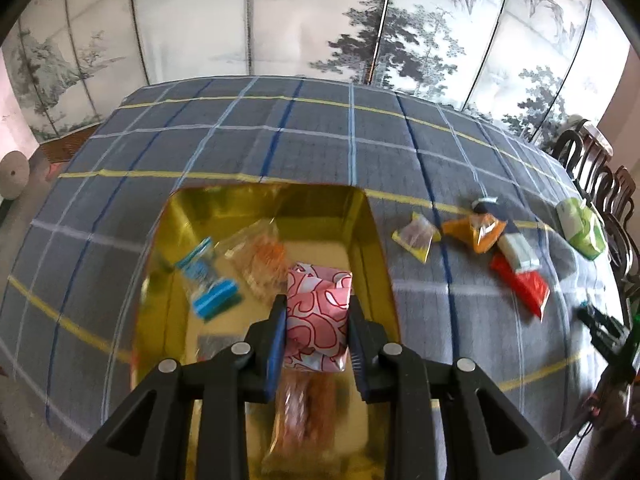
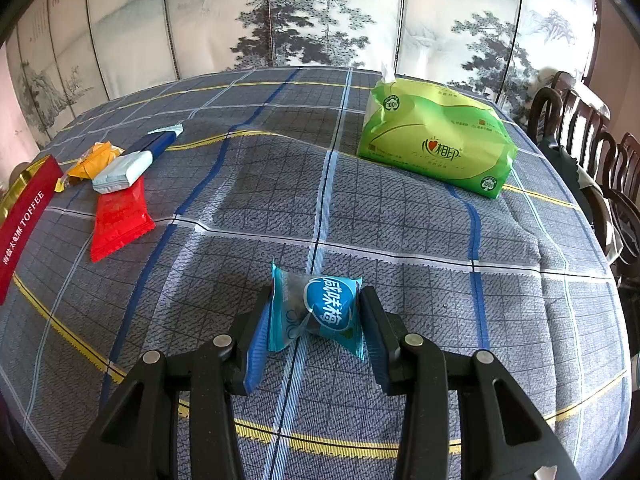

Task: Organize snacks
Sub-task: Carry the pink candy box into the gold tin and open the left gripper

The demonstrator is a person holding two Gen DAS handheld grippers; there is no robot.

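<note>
My left gripper [image 1: 317, 320] is shut on a pink-and-white patterned snack packet [image 1: 318, 312] and holds it over the open gold tin box [image 1: 372, 240]. Inside the box lie a blue packet [image 1: 208, 284], a clear packet with orange snacks [image 1: 260, 264] and another clear packet [image 1: 304, 408] below my fingers. My right gripper [image 2: 316, 320] is shut on a blue plum-candy packet [image 2: 320, 312] just above the checked tablecloth. Loose snacks lie on the cloth: a red packet [image 2: 120, 220], a pale green packet [image 2: 122, 172], an orange packet [image 2: 90, 164] and a dark blue packet [image 2: 156, 142].
A green tissue pack [image 2: 436, 140] sits at the back right of the table. The box's red side, marked TOFFEE [image 2: 24, 220], is at the far left in the right wrist view. Dark wooden chairs [image 2: 592, 152] line the right edge. A painted folding screen [image 2: 320, 12] stands behind.
</note>
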